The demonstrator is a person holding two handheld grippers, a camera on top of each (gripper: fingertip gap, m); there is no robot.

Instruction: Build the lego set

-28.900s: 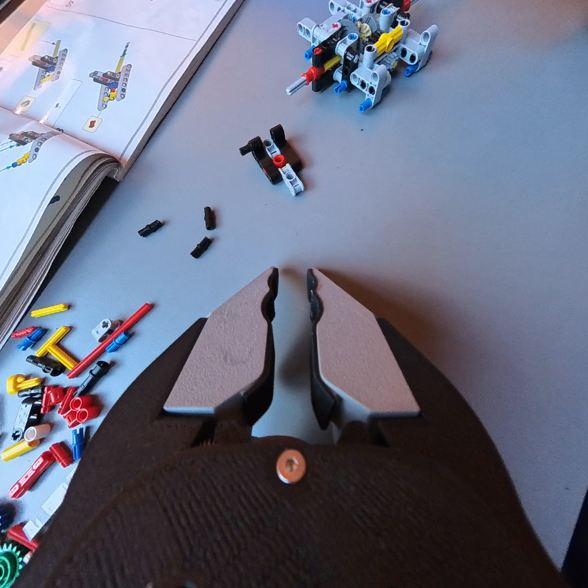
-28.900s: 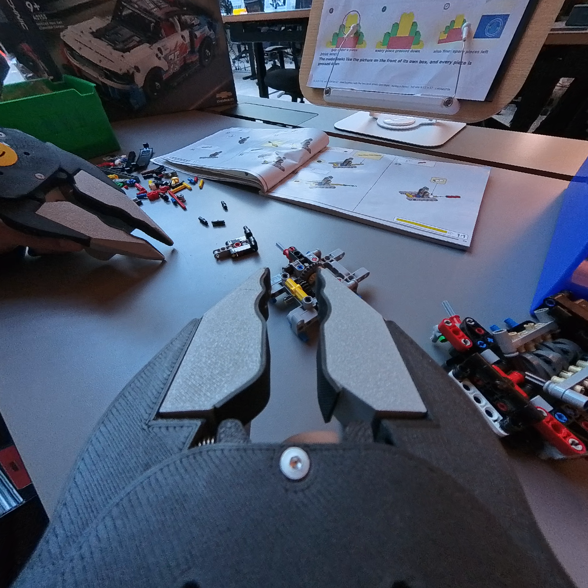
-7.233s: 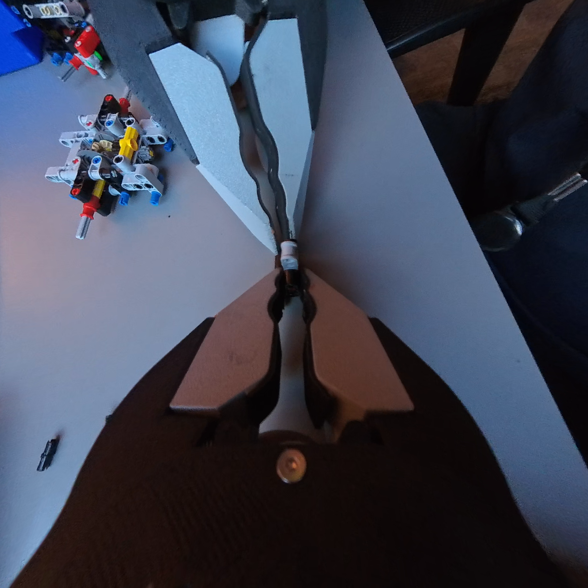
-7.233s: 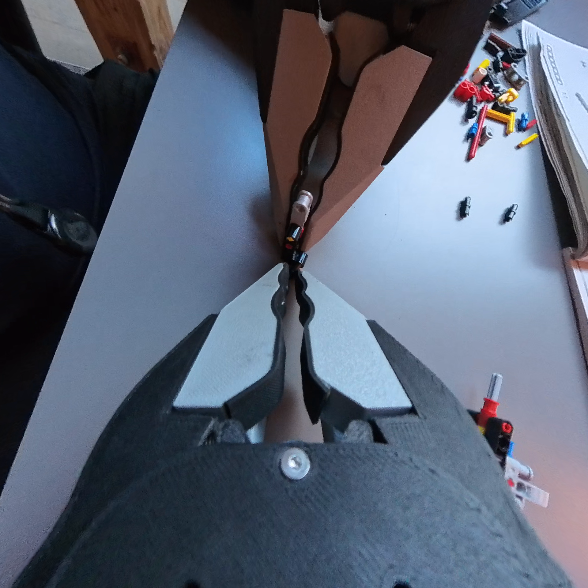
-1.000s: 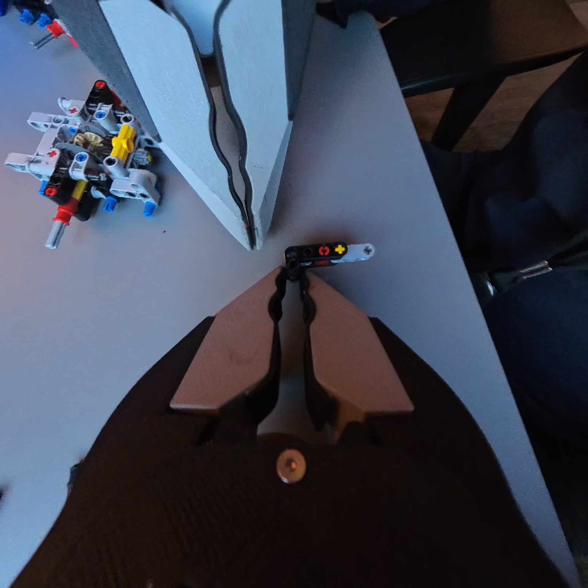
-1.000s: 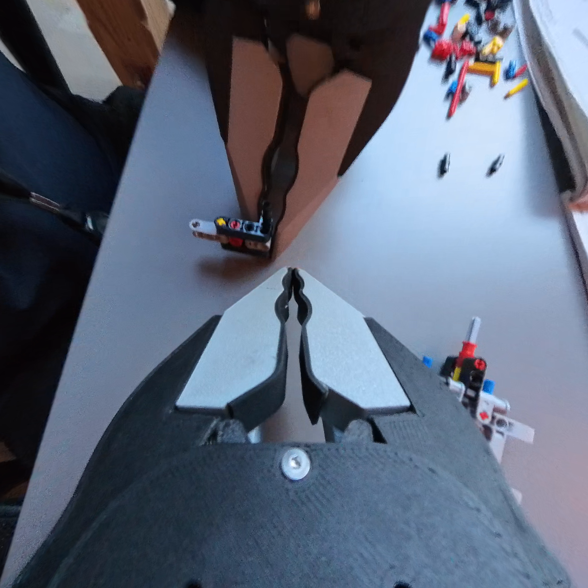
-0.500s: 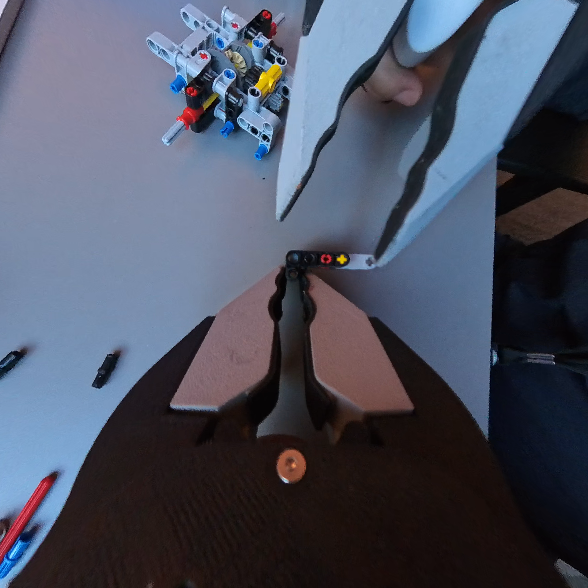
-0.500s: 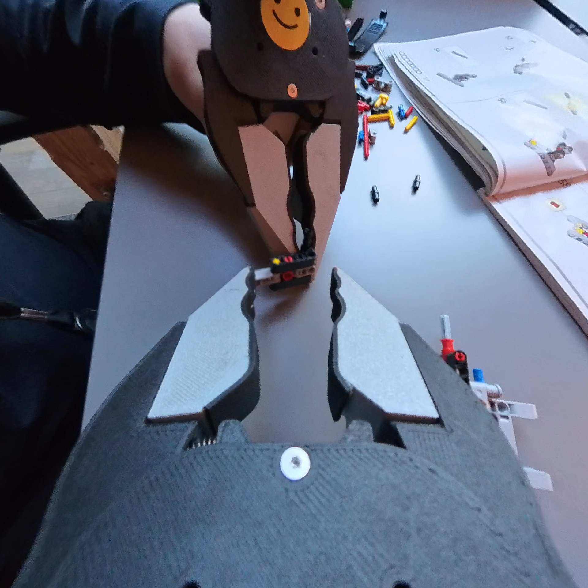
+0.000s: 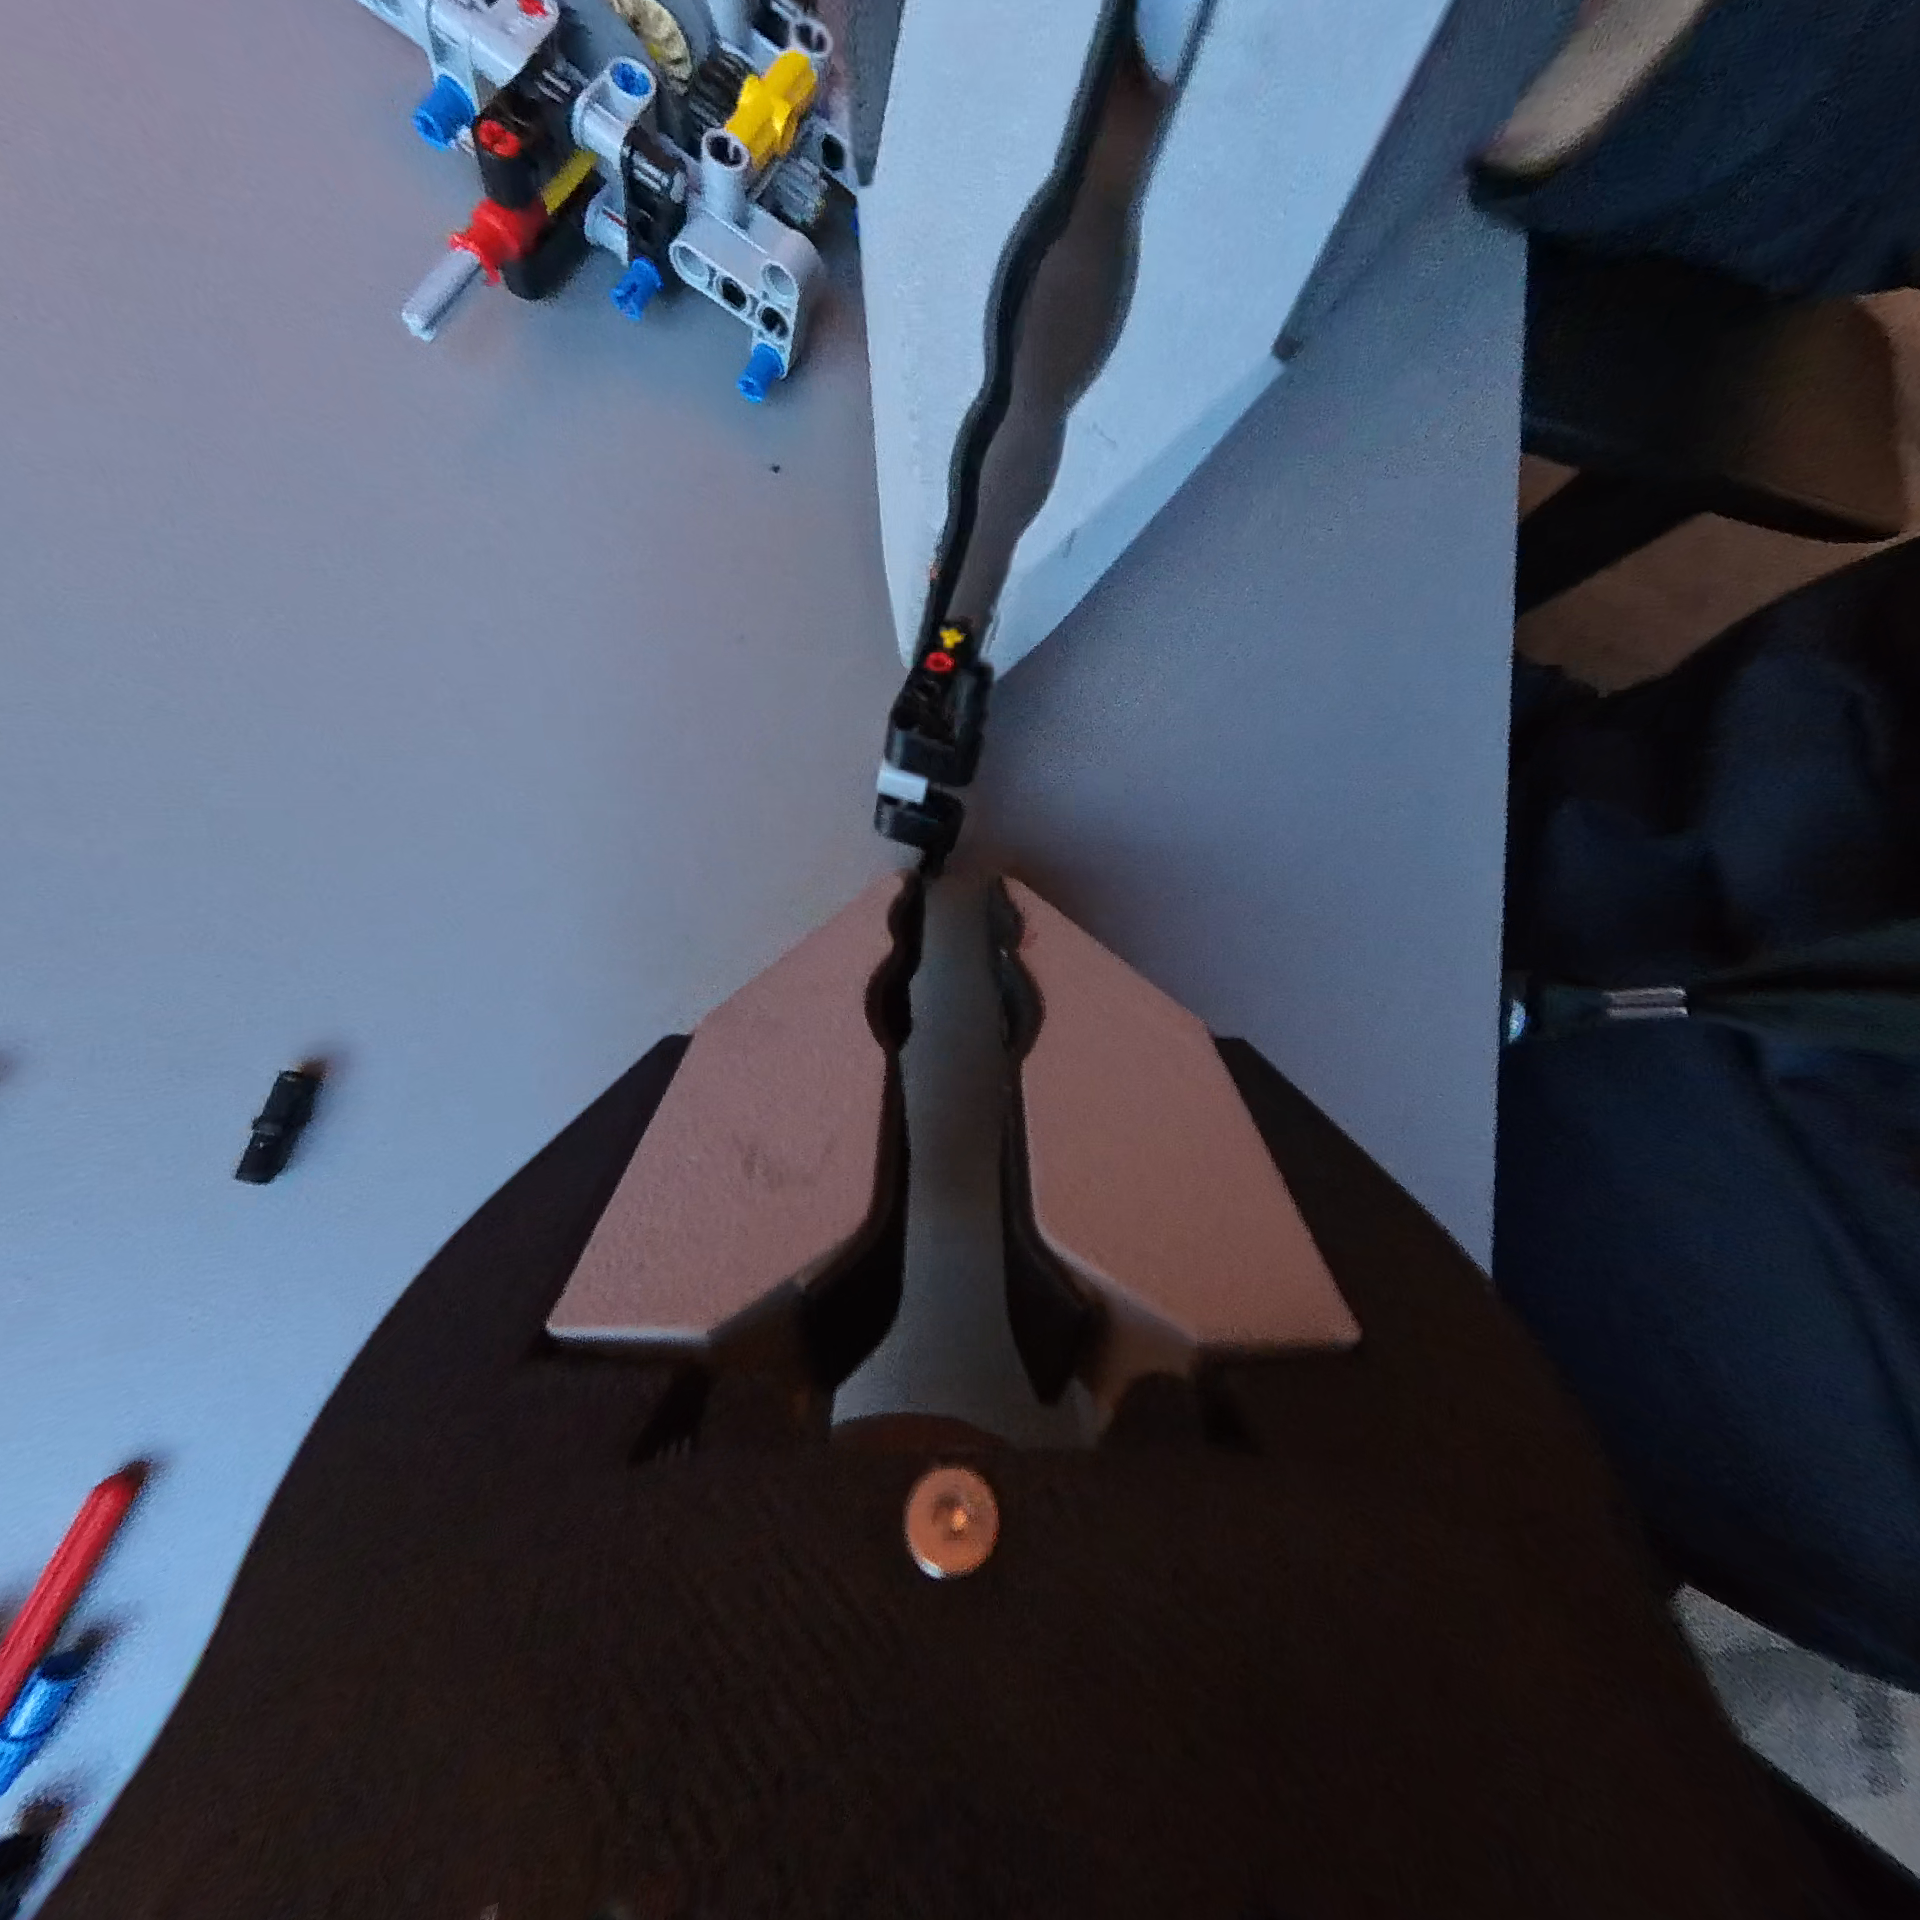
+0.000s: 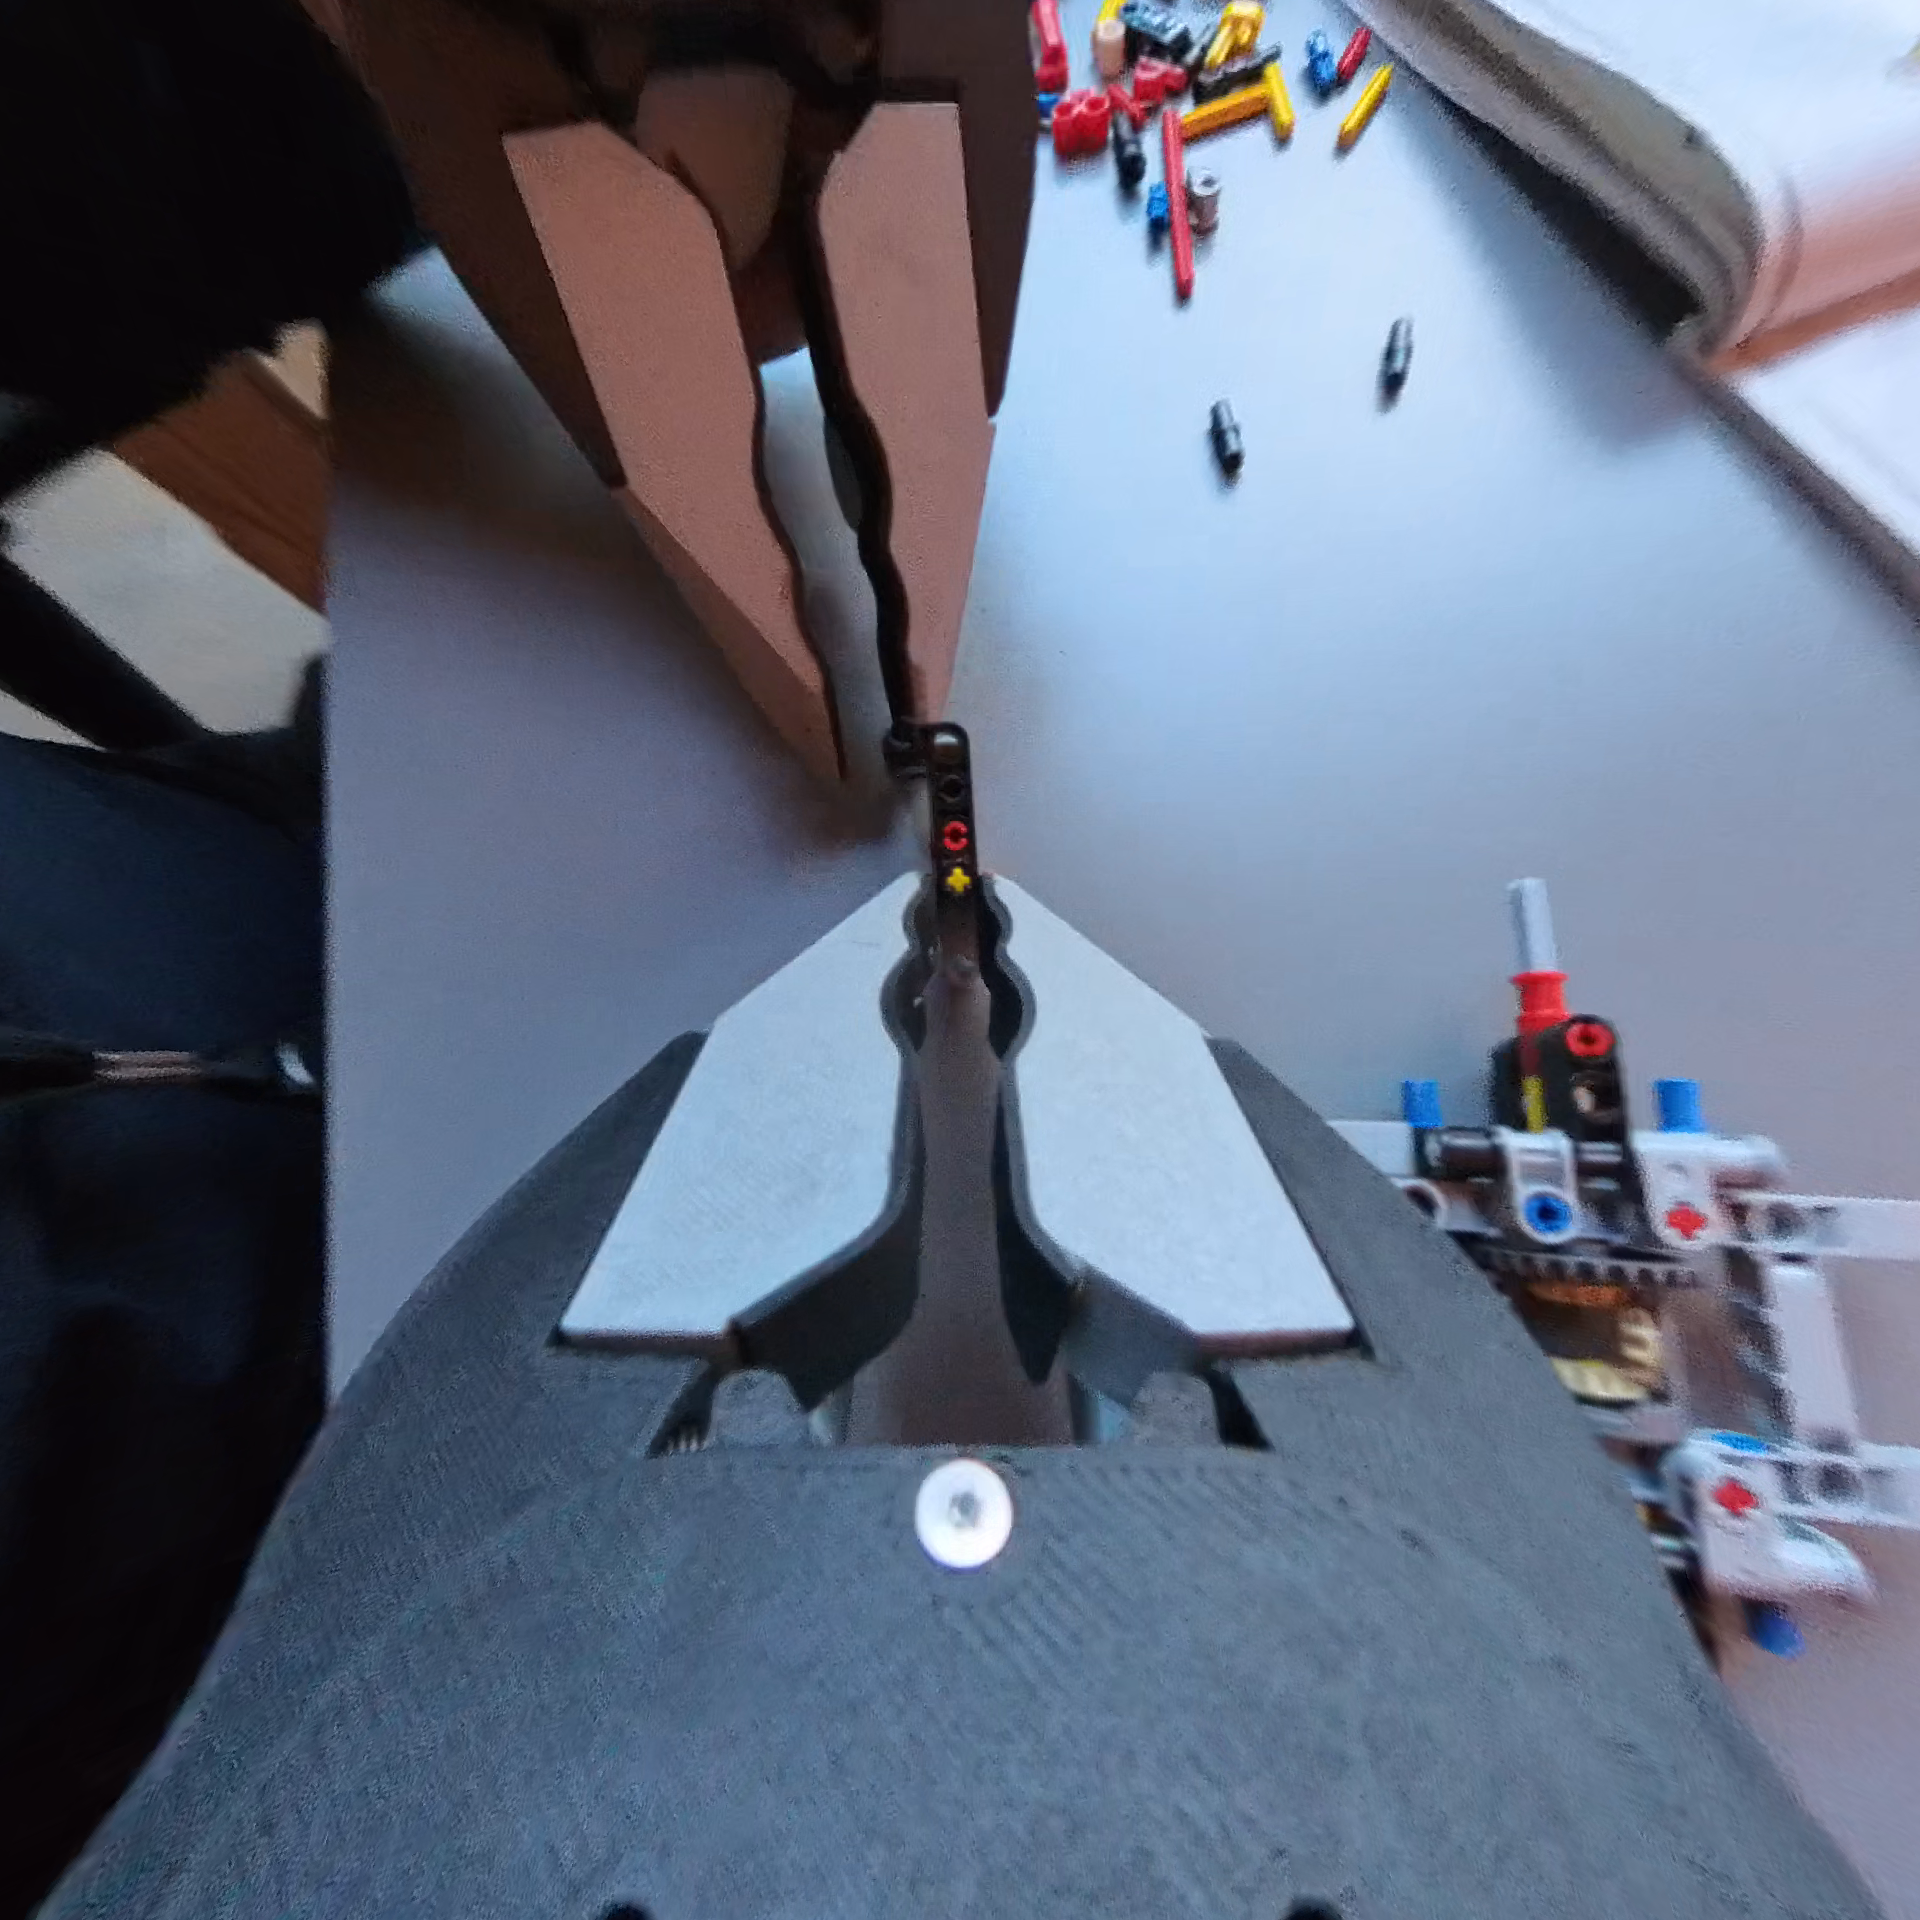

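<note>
A small black beam assembly (image 9: 932, 727) with a red pin, a yellow pin and a grey piece hangs just above the grey table (image 9: 416, 727), between the two grippers. My right gripper (image 10: 956, 885) is shut on the beam's (image 10: 954, 821) yellow-pin end. It also shows in the left wrist view (image 9: 961, 634), coming in from above. My left gripper (image 9: 956, 883) faces it tip to tip with its jaws slightly apart. The assembly's black pin end (image 9: 928, 857) lies against the left fingertip (image 9: 902, 904), and the other pad stands off it.
A larger grey-and-black assembly (image 9: 644, 187) lies on the table, beside my right gripper (image 10: 1621, 1226). Loose black pins (image 10: 1226, 436) (image 9: 275, 1127), a pile of coloured pieces (image 10: 1174, 94) and an open booklet (image 10: 1766, 208) lie farther off. The table edge (image 9: 1507, 727) runs close by. The tips of both grippers are at nearly the same place.
My right gripper, open around the beam's grey end half a second ago, has shut on the beam. The beam now points along both grippers. My left jaws have parted slightly from their pinch on the black pin.
</note>
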